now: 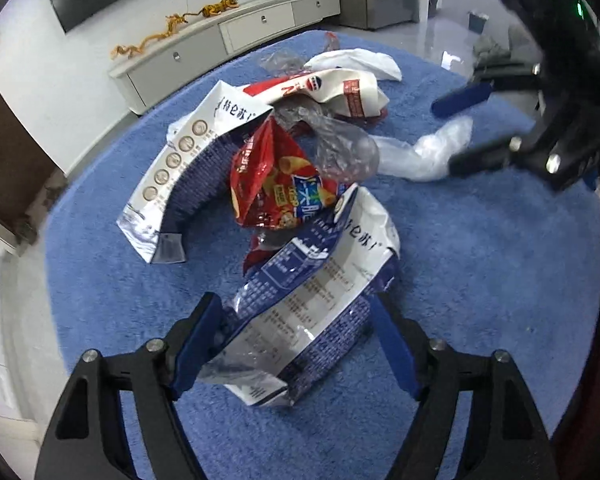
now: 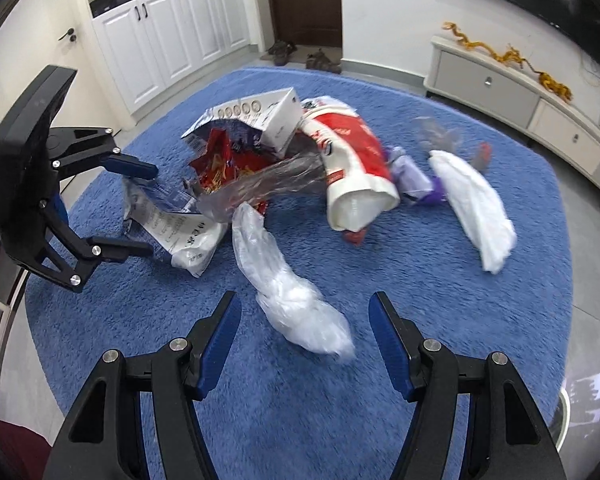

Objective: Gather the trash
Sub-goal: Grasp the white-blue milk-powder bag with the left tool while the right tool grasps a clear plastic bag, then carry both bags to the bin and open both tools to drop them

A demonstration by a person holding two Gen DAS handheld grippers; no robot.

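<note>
Trash lies piled on a round blue rug [image 1: 480, 280]. My left gripper [image 1: 296, 312] is open with its jaws on either side of a crumpled blue-and-white wrapper [image 1: 320, 292]; it also shows in the right wrist view [image 2: 180, 232]. My right gripper [image 2: 304, 320] is open just above a white plastic bag [image 2: 296, 300], also seen in the left wrist view [image 1: 424, 156]. A red snack bag [image 1: 276, 188], a clear plastic bag [image 1: 340, 148], a red-and-white bag [image 2: 352, 160] and a second blue-and-white wrapper [image 1: 188, 176] lie in the pile.
A white cloth-like bag [image 2: 476, 200] and a purple wrapper [image 2: 416, 176] lie at the rug's right. A low white TV cabinet [image 2: 512, 96] stands by the wall. White cupboards [image 2: 160, 32] and shoes [image 2: 320, 60] stand beyond the rug.
</note>
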